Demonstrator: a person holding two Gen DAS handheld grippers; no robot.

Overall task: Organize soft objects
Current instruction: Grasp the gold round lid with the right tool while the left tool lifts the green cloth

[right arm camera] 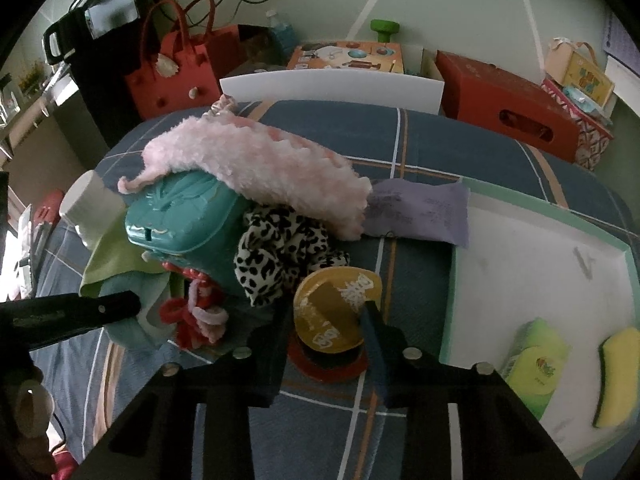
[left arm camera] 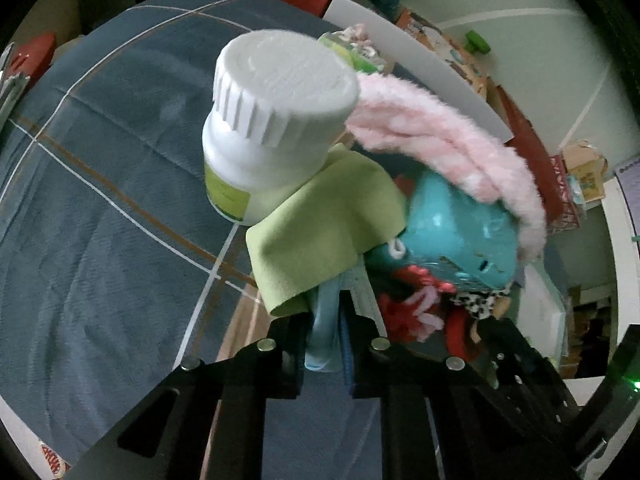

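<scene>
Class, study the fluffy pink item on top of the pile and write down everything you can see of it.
The pink fluffy item looks like a long, soft plush piece with a shaggy, slightly mottled pile. It lies draped lengthwise across the top of the pile, resting on the teal plastic case and over the leopard-print cloth. One end curls to a thin tip near the white bottle cap; the other overlaps a purple paper on the blue checked bedcover. Neither claw touches it.

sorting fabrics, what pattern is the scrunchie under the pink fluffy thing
Black-and-white leopard print scrunchie, clearest in the right wrist view.
</scene>
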